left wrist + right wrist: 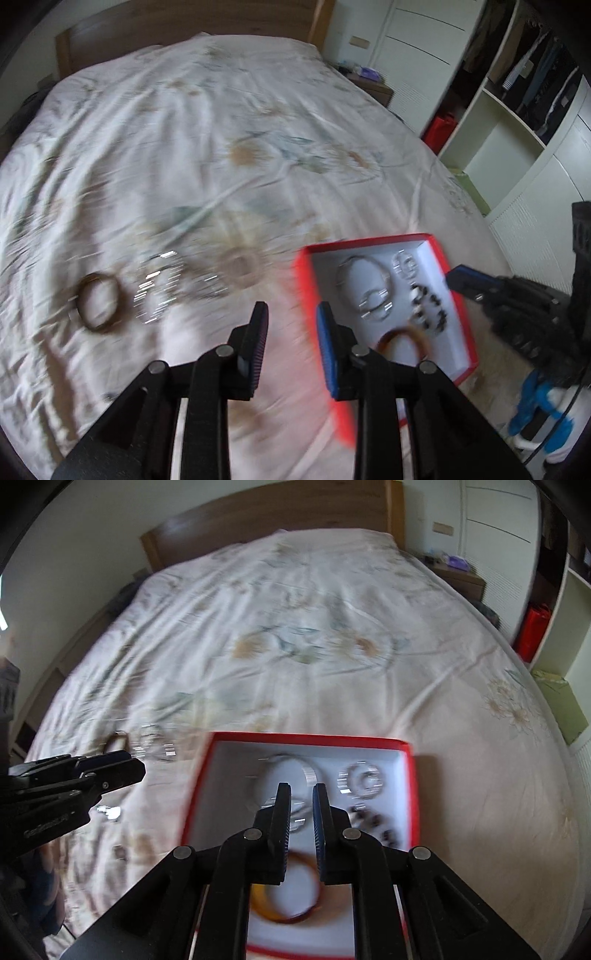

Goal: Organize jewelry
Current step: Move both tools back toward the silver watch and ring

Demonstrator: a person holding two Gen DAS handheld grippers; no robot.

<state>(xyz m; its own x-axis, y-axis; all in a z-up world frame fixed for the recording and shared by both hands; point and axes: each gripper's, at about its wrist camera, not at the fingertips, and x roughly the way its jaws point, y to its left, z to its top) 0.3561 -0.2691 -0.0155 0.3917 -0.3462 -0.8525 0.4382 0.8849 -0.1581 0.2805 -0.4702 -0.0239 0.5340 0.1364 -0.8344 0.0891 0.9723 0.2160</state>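
Left gripper (pixel 291 321) hung over the bedspread (pixel 221 147) with its jaws parted and nothing between them; its blue finger (pixel 327 332) overlapped the near-left edge of the red box (pixel 458 317) in view, contact not clear; right gripper (pixel 301 805) hovered above the box interior, jaws a narrow gap apart, empty, no pad pressing on anything.

Inside the box: an amber bangle (pixel 291 893) right under the right gripper, a silver bangle (pixel 364 273), a small crystal bracelet (pixel 404 266), a dark beaded bracelet (pixel 430 306); all lay loose on the white floor.

Still out on the bedspread, left of the box: a brown bangle (pixel 99 301), a sparkly chain or bracelet (pixel 159 291), a pale ring-shaped piece (pixel 240 266); heavy blur, so exact type unsure.

Judged step: between a drop into the box and the next fetch; task roughly half done, three-ish pieces left.

Next move would call for the left gripper to swing out to the nearest loose piece, open wide enough to straddle its rim, come down low on soft wrinkled fabric without snagging cloth; thin rim needs a square pinch.
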